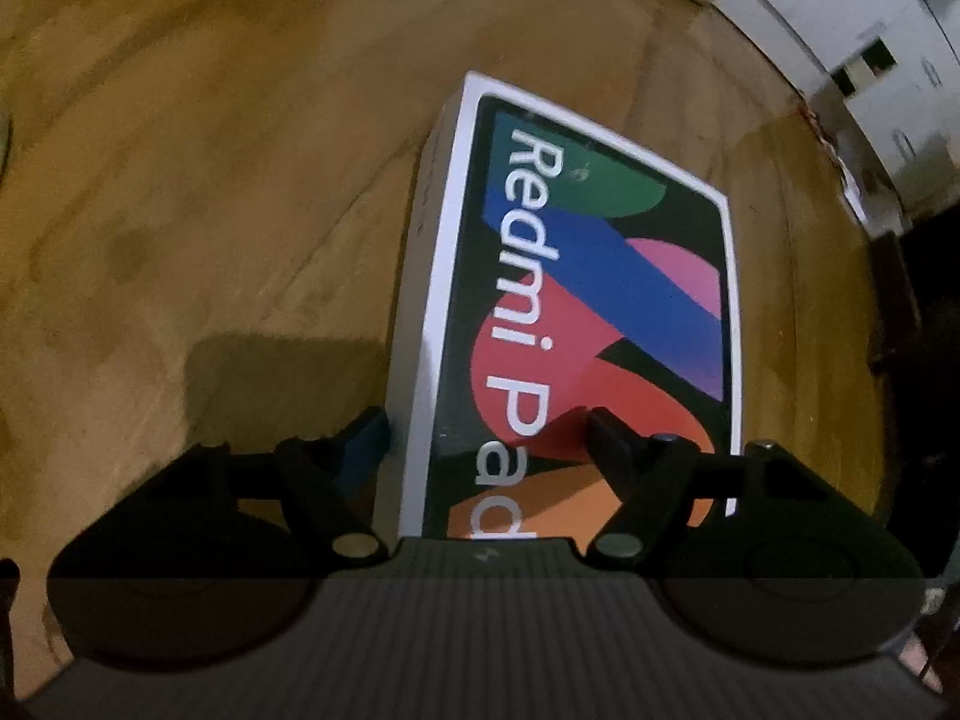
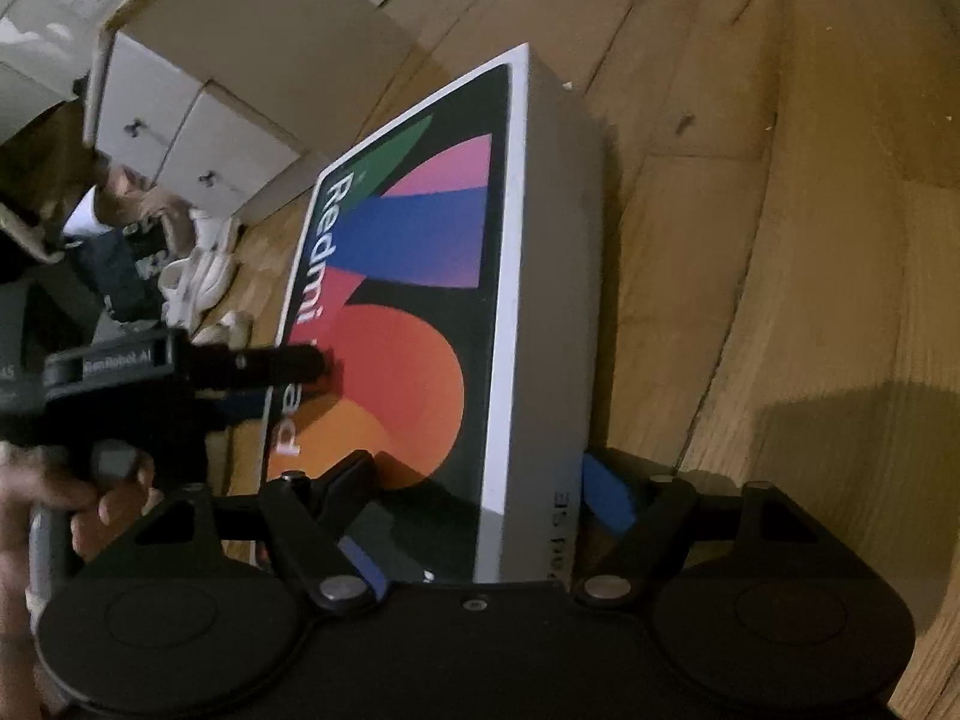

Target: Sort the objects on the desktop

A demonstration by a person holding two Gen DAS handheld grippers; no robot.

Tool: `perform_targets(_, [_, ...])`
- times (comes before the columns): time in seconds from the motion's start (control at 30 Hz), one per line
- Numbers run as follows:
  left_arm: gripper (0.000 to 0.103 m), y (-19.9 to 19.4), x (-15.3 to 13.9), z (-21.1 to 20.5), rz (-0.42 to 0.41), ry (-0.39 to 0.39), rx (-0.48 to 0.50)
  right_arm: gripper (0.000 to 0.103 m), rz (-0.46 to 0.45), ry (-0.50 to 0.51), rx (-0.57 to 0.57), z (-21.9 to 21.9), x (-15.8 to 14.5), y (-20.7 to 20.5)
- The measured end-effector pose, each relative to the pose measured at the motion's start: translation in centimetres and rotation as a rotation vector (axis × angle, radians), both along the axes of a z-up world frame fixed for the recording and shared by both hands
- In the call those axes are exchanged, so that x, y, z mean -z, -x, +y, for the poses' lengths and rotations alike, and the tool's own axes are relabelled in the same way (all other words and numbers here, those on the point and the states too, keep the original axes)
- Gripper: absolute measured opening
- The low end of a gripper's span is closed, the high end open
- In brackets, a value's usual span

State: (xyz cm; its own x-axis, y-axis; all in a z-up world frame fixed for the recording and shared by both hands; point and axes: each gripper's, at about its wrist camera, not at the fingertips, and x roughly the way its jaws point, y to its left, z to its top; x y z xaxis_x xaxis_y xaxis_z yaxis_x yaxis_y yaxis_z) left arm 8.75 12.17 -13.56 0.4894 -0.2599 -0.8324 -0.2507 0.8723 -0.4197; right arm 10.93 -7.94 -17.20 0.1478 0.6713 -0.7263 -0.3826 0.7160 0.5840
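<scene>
A white Redmi Pad box with a black face and coloured shapes lies tilted over the wooden surface. My left gripper is shut on its near end. One finger is on the printed face, and the blue-padded finger is against the box's far side. In the right wrist view the same box runs away from me. My right gripper is shut on it, the left finger on the face and the blue pad beyond the grey side. The left gripper clamps the box's left edge, held by a hand.
White drawer units and cardboard boxes stand at the upper left of the right wrist view, with white shoes below them. A white cabinet stands past the surface's right edge. Bare wood spreads to the right.
</scene>
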Motion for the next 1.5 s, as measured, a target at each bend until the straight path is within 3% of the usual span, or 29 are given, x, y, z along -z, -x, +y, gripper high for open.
perform_targets(0.13, [0.072, 0.0, -1.0, 0.5, -0.022, 0.025, -0.016, 0.072, 0.029, -0.064, 0.018, -1.5, -0.2, -0.4])
perform_targets(0.57, [0.074, 0.2, -1.6, 1.2, -0.072, 0.062, -0.051, 0.071, 0.033, -0.110, 0.055, -2.2, -1.3, -1.2])
perform_targets(0.87, [0.075, 0.5, -1.4, 0.7, -0.066, 0.027, -0.051, 0.072, 0.010, -0.060, 0.052, -1.5, -1.2, -1.0])
perform_targets(1.07, [0.075, 0.4, -1.2, 1.9, -0.108, 0.098, -0.122, 0.072, 0.004, -0.057, 0.082, -0.8, -1.1, -1.0])
perform_targets(1.33, [0.076, 0.1, -1.1, 1.1, -0.117, 0.059, -0.108, 0.071, 0.030, -0.023, 0.123, -0.8, -0.9, -1.4])
perform_targets(1.5, [0.076, -0.1, -0.6, 1.7, -0.094, 0.097, -0.130, 0.072, 0.025, -0.001, 0.133, -0.5, -0.7, -1.4])
